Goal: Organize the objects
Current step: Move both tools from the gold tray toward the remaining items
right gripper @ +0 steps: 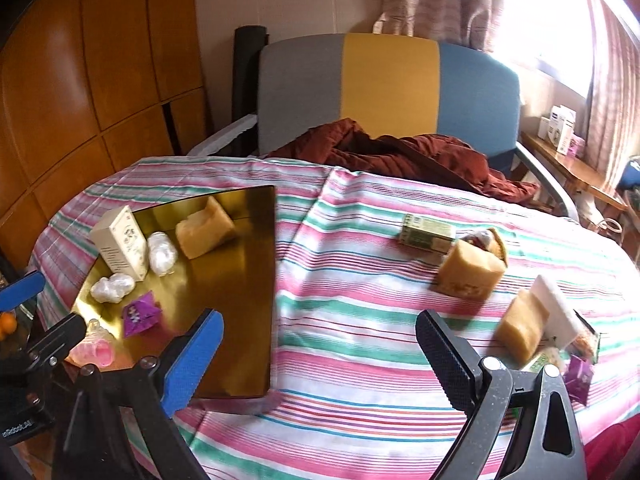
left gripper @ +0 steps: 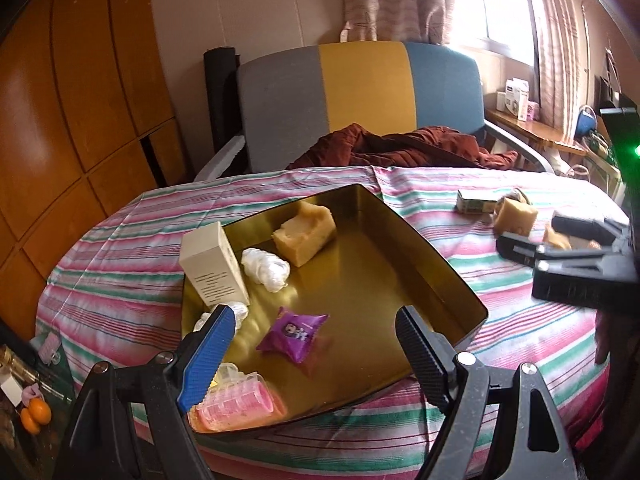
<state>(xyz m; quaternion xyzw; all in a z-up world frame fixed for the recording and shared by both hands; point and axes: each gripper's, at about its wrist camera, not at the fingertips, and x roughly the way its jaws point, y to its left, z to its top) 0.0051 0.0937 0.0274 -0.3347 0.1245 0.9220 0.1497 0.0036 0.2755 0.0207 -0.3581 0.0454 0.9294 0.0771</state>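
Soap blocks (right gripper: 470,270) sat loose on the striped cloth (right gripper: 360,320), right of the gold tray (right gripper: 240,280), probably nearest the right gripper (right gripper: 320,356), both grippers gaping wide and empty.

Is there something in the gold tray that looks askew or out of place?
Yes. The cream box leans tilted against the gold tray rim instead of lying flat. The other items lie loosely scattered inside.
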